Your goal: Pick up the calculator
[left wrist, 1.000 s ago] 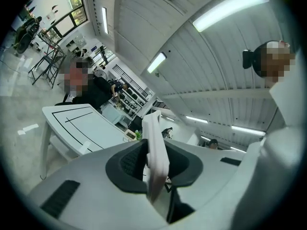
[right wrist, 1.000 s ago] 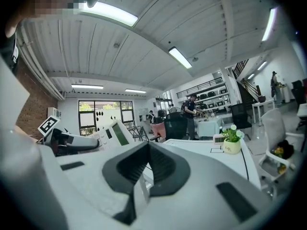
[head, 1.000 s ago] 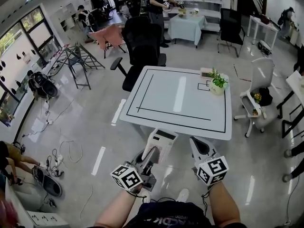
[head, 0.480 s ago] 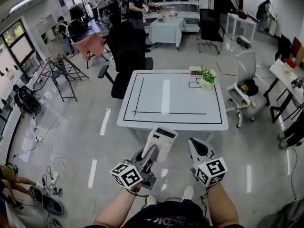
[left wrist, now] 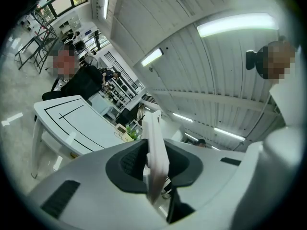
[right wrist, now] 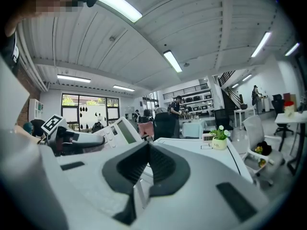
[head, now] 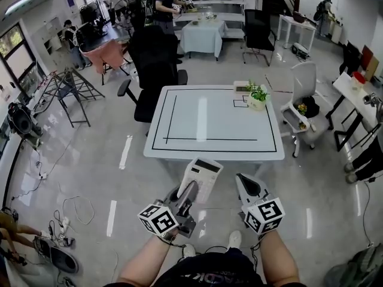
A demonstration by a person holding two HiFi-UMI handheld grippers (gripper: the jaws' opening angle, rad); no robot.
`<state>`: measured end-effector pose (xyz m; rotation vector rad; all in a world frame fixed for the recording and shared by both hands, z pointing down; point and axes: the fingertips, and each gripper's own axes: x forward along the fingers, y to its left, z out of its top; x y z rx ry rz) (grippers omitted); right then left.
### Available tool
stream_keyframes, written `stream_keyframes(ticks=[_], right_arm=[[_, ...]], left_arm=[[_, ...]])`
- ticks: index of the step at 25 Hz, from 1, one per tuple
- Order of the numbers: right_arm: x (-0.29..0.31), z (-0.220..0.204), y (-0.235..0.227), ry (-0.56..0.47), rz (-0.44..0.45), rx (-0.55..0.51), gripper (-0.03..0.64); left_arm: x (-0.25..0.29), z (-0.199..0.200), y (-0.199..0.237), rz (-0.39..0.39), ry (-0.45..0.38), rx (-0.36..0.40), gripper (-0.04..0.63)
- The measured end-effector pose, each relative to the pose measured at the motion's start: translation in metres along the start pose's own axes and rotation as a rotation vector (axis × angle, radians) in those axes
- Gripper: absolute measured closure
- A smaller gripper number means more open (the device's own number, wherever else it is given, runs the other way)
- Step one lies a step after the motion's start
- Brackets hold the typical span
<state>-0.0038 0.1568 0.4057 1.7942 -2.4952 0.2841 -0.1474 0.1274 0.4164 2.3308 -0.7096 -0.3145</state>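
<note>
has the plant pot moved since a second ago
No. The plant pot still stands at the far right corner of the table.

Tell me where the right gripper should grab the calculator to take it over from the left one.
Probably the free display end of the calculator, coming in from its right side. The left gripper pinches the near end across the thin body, so only the far half is bare. The right gripper is shut and must open first.
</note>
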Motion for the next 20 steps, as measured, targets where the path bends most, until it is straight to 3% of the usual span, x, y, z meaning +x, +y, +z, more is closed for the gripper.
stream_keyframes(ticks=[20], right_arm=[[-0.004,0.006,-0.008,-0.002,0.021,-0.007,0.615]], left_arm=[[0.006,0.001,-0.012,0.006,-0.009,0.016,0.526]])
